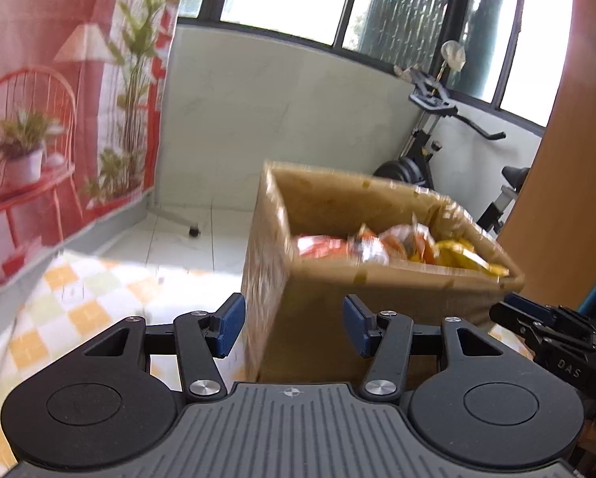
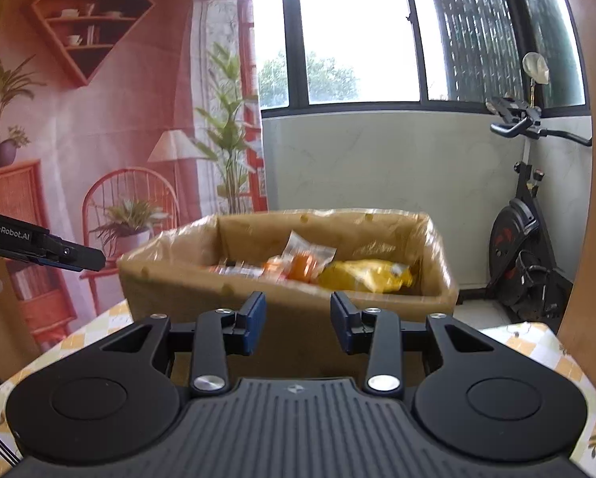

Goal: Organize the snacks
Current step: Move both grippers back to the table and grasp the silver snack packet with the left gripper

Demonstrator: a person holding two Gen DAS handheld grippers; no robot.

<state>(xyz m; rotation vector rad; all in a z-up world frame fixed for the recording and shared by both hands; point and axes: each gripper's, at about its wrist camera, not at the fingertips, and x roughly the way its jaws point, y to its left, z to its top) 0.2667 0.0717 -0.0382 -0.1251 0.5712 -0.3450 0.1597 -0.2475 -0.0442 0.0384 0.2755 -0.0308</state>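
Left claw [image 1: 292,324] apart, empty, the box [image 1: 338,310] corner right ahead at 12 o'clock on the bench [image 1: 71,298]. Right claw [image 2: 298,322] apart too, facing the box's long side. Only the right view reads "GenRobot.AI"; left view shows "DAS". Snacks [image 2: 338,271] inside.

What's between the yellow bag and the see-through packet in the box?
In the right wrist view, orange snack packets lie between the yellow bag and the clear packet inside the cardboard box.
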